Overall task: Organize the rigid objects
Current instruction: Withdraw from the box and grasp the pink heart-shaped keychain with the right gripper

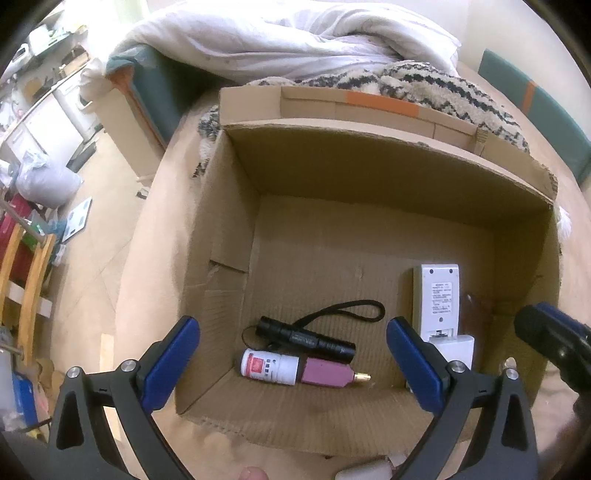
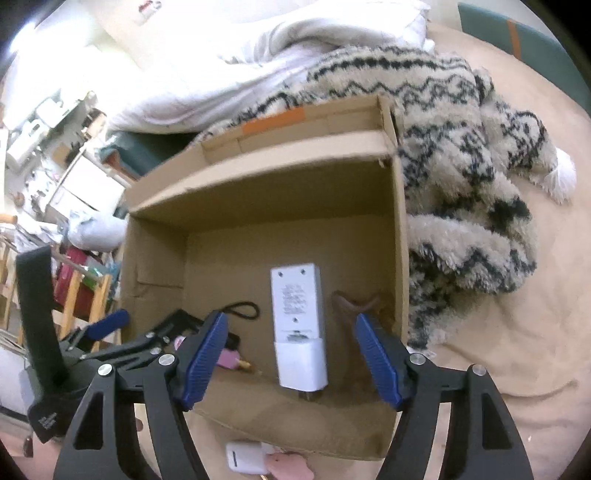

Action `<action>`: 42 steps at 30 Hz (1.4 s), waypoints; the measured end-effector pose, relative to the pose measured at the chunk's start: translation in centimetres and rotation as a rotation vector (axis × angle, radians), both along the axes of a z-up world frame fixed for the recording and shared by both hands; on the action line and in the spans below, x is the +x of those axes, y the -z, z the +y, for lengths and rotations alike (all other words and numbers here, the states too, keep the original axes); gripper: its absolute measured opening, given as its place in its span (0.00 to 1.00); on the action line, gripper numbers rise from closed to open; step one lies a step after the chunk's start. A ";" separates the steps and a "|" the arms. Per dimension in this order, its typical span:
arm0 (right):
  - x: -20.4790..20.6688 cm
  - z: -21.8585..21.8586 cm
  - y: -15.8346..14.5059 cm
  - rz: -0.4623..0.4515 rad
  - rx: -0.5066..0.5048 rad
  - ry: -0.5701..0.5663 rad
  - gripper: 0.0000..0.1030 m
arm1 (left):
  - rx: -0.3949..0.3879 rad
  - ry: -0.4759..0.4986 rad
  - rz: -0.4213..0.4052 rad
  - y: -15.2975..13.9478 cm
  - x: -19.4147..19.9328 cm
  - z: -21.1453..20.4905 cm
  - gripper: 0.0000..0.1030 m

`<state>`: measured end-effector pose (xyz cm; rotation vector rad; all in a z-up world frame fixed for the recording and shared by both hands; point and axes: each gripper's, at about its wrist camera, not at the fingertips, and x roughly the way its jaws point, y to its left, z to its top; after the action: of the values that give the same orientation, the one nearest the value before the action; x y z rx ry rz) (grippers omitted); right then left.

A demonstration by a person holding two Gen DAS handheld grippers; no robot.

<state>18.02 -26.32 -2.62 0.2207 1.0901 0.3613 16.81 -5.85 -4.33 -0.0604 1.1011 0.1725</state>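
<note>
Several rigid objects lay on the floor of an open cardboard box [image 1: 369, 177]. A black flashlight [image 1: 306, 338] with a looped wrist cord sat ahead of and between the left gripper's [image 1: 293, 363] fingers, and touching its near side was a white bottle with a red label [image 1: 269, 366], its pink cap ending in a brass nozzle. Just beyond the tip of the left gripper's right-hand finger [image 1: 415, 363], a white remote control [image 1: 437, 299] lay back side up, with a white charger block [image 1: 456, 349] resting against its near end. In the right wrist view these two sat between the fingers of the right gripper [image 2: 291, 360], the remote control [image 2: 297, 301] further off and the charger block [image 2: 302, 365] nearer. A brown object (too dim to identify) [image 2: 352, 304] lay just past the right-hand finger, against the box wall.

Both grippers hovered above the near rim of the box with fingers spread wide, holding nothing.

Outside the box, under the right gripper, a small white case [image 2: 245, 458] and a pink item [image 2: 290, 465] rested on the beige bedding [image 2: 517, 332]. A patterned fleece blanket [image 2: 461, 155] and a white duvet [image 1: 277, 33] were piled beyond the box's far wall.
</note>
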 end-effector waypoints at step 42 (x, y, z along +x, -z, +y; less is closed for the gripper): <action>-9.0 -1.2 5.0 0.280 0.106 0.040 1.00 | -0.109 -0.082 -0.080 -1.4 -10.7 7.3 0.98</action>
<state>8.99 -27.50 -7.60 0.3956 1.3417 0.3592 6.15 1.49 -2.90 -0.2084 1.0286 0.1817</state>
